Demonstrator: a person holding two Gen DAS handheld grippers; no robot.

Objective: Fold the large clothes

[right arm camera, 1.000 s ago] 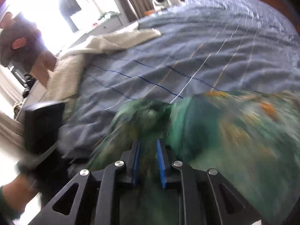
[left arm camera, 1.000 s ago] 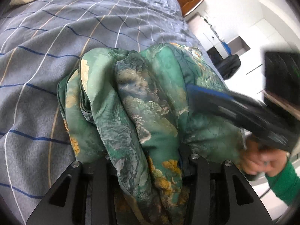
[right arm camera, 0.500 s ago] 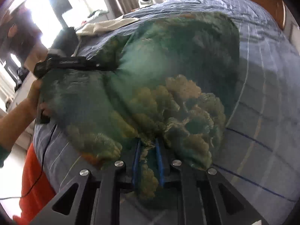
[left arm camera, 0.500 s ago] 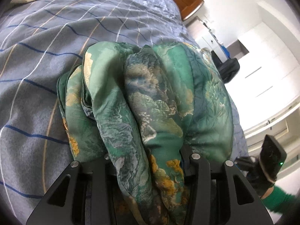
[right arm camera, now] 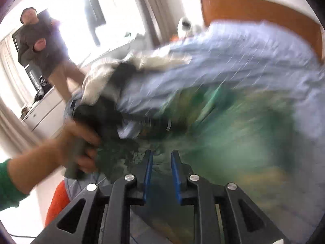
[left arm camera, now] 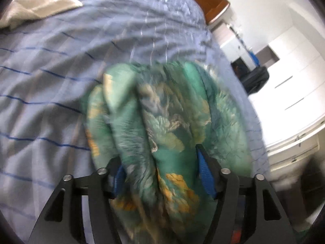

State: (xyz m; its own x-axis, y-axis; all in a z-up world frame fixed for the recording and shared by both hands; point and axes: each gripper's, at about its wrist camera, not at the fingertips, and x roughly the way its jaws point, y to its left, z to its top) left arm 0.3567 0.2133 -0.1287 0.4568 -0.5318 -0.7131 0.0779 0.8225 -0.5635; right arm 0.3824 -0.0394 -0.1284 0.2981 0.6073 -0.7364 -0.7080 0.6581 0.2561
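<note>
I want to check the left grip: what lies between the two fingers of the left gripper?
In the left wrist view, a thick bunch of the green patterned garment fills the gap of the left gripper, hanging over the blue bedspread.

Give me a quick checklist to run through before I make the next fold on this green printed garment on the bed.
1. Left tool grip: ok, a thick bunch of the green garment sits between its blue pads.
2. Right tool grip: cannot tell, the pads stand slightly apart and blur hides whether cloth is pinched.
3. Garment lying flat: not ok, it is bunched in deep folds in the left view.
4. Bare bedspread to lay it on: ok, striped blue cover shows beyond the garment.
5. Cream cloth out of the way: ok, it lies apart near the far edge.
6. Bystander clear: ok, standing off the bed.
</note>
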